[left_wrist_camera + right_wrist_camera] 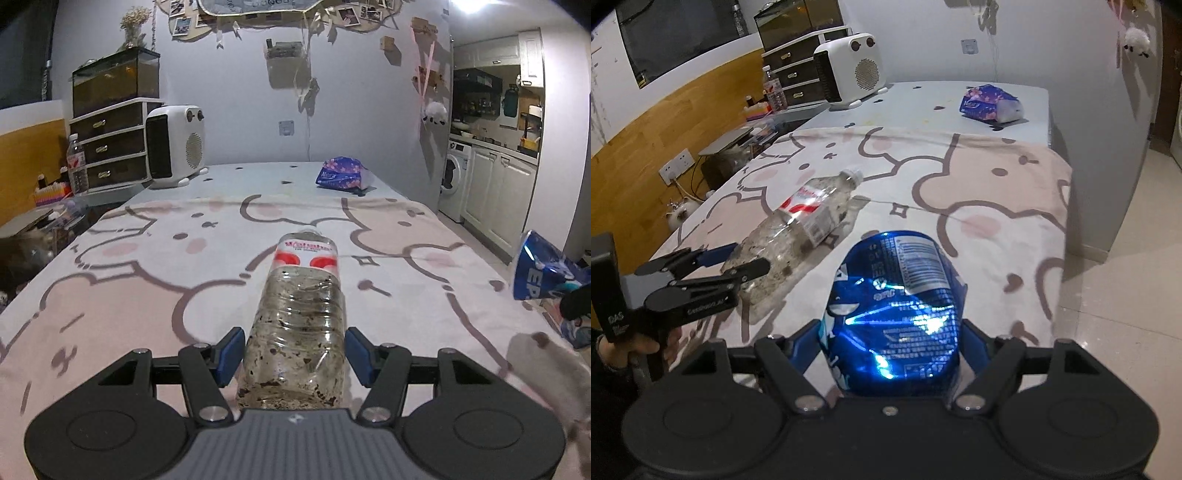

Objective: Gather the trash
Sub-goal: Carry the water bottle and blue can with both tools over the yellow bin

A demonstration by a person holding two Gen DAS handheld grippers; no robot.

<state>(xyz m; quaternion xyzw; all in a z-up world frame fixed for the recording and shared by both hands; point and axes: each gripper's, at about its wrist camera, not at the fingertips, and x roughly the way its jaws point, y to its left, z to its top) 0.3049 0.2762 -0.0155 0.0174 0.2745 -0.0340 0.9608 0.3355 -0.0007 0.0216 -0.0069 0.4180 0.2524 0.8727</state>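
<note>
Left gripper (295, 356) clenched on the dirty plastic bottle (301, 314), its capped neck pointing ahead past the fingertips, right gripper (892, 347) squeezing the crushed blue can (895, 314) between its pads, tissue pack (991, 103) lying far beyond.

The left gripper (295, 354) points forward and is held low over the bed, its two blue pads (231, 354) pressed against the sides of a clear plastic bottle (299, 325), so the jaws are closed on it near its base. The right gripper (892, 354) stands to the right of the left one and a little higher, and its blue fingers (805, 347) clamp a crushed blue can (894, 314) from both sides. In the right wrist view the person's left hand (646, 350) is wrapped around the handle of the left gripper.
</note>
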